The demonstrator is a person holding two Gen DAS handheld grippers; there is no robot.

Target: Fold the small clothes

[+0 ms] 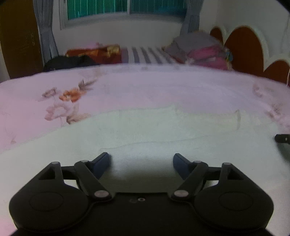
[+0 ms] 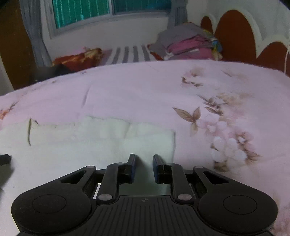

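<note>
A white knitted garment lies flat on the pink floral bedsheet. It also shows in the right wrist view, with its right edge near my right gripper. My left gripper is wide open and empty, low over the garment's near part. My right gripper is open with a narrow gap, low over the garment near its right edge, holding nothing. The right gripper's tip shows at the far right of the left wrist view. The left gripper's tip shows at the left edge of the right wrist view.
A pile of folded grey and pink clothes sits at the head of the bed by the brown and white headboard. A red patterned pillow and striped cloth lie behind. A window and curtain are beyond.
</note>
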